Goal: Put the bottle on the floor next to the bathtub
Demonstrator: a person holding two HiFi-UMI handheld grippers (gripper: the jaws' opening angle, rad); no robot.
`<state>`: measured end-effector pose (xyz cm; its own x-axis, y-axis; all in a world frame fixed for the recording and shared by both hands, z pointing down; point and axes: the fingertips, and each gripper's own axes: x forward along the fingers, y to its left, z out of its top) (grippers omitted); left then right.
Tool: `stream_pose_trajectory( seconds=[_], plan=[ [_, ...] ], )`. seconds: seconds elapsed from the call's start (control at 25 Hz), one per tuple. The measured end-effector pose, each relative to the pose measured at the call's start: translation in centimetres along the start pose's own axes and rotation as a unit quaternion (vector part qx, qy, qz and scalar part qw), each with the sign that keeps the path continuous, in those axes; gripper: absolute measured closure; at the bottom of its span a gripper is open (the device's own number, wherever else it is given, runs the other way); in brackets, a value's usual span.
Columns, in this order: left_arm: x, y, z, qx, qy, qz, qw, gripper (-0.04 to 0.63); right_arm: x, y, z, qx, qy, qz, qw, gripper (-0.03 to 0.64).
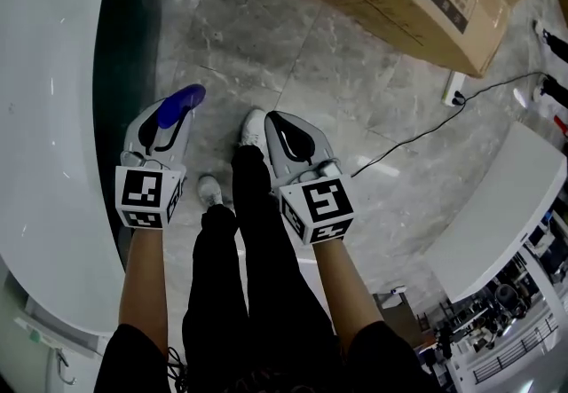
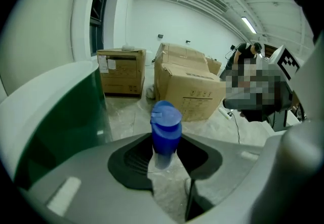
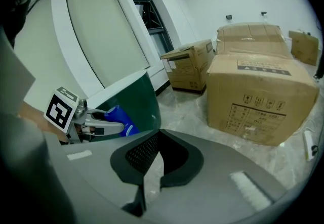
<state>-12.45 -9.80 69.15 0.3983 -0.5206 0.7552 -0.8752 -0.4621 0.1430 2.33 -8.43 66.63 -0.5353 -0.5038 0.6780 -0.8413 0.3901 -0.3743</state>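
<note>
Left gripper (image 2: 164, 143) is pinching one blue bottle (image 2: 165, 126) at its lower body, cap up. Right gripper (image 3: 158, 139) is carrying nothing, its jaws resting pressed together.

In the head view the bottle (image 1: 182, 101) is hanging over the floor (image 1: 355, 116), clear of it, just beside the dark flank of the tub (image 1: 44, 116).

Progress, as judged: the pickup is done and the bottle is sitting over the right area. Lowering it, standing it on the floor by the tub and letting go are still outstanding.

Count:
- One bottle.
- Two grippers.
- One tub.
- At least three boxes, with the nearest (image 3: 258, 101) showing in the right gripper view.
- One cable (image 1: 417, 138) is running to a socket strip (image 1: 454, 90).
- Two shoes are showing, one of them (image 1: 255, 127) between the grippers.
</note>
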Motion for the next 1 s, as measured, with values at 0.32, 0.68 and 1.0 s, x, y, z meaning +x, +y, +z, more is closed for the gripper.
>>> stream_pose_trajectory(
  seconds=[0.32, 0.68, 1.0],
  plan=[
    [5.2, 1.4, -5.1, -0.018, 0.015, 0.008, 0.9997, 0.445, 5.7, -2.2, -4.7, 0.014, 0.021, 0.008, 1.000, 0.594],
    [10.0, 3.1, -10.1, -0.026, 0.030, 0.017, 0.9991, 0.445, 10.4, -3.7, -9.1, 0.023, 0.040, 0.015, 0.999, 0.594],
    [15.0, 4.7, -13.7, -0.022, 0.034, 0.020, 0.9990, 0.445, 14.6, -6.4, -11.9, 0.020, 0.046, 0.016, 0.999, 0.594]
  ],
)
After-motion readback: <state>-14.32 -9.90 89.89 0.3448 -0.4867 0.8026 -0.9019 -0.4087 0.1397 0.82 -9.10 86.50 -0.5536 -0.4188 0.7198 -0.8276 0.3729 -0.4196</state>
